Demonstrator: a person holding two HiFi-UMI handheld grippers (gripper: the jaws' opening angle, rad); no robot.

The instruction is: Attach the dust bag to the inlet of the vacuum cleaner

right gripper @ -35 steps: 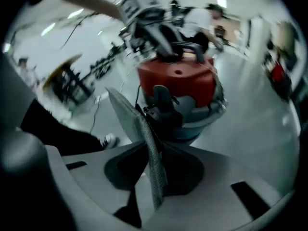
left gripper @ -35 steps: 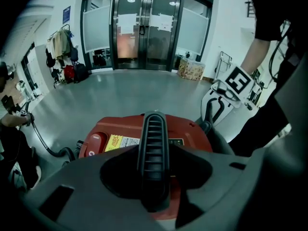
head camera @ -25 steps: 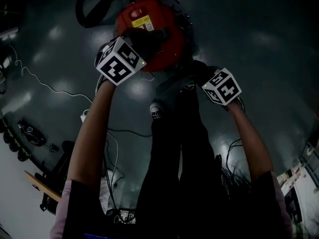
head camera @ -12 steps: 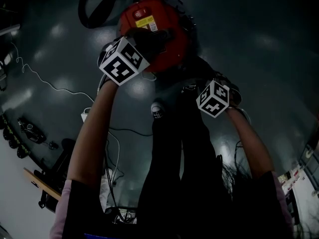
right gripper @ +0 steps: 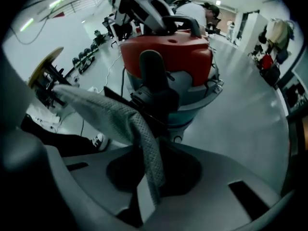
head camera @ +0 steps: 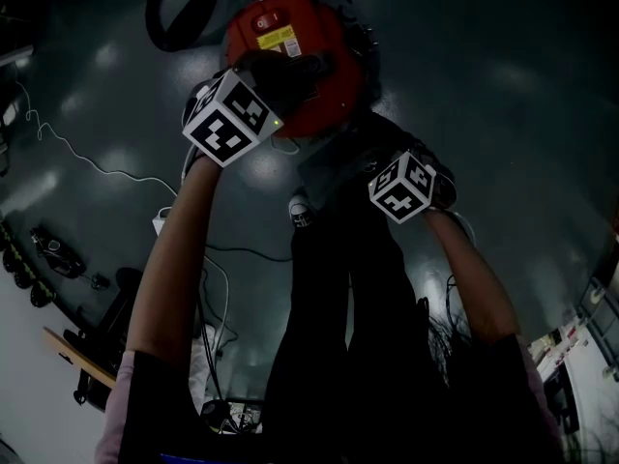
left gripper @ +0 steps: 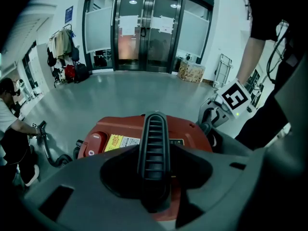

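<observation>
The red vacuum cleaner (head camera: 295, 51) stands on the floor ahead of me. My left gripper (head camera: 263, 83) is shut on the black ribbed handle (left gripper: 153, 148) on the vacuum's lid, which fills the gap between its jaws. My right gripper (head camera: 375, 158) points steeply down beside the vacuum's lower right. A fold of the grey mesh dust bag (right gripper: 118, 117) is pinched in my right gripper (right gripper: 149, 177), whose jaws are closing on it. The bag stretches toward the black inlet (right gripper: 154, 88) on the vacuum's body (right gripper: 166, 57). The bag is barely visible in the dark head view.
A black hose (head camera: 179, 13) loops behind the vacuum. White cables (head camera: 87, 167) trail over the floor at left. My legs and a shoe (head camera: 303, 214) are just below the grippers. Glass doors (left gripper: 144, 28) and a crouching person (left gripper: 12, 129) lie beyond.
My right gripper has moved left and down toward the vacuum and rolled, its marker cube now showing another face. The left gripper has stayed on the handle.
</observation>
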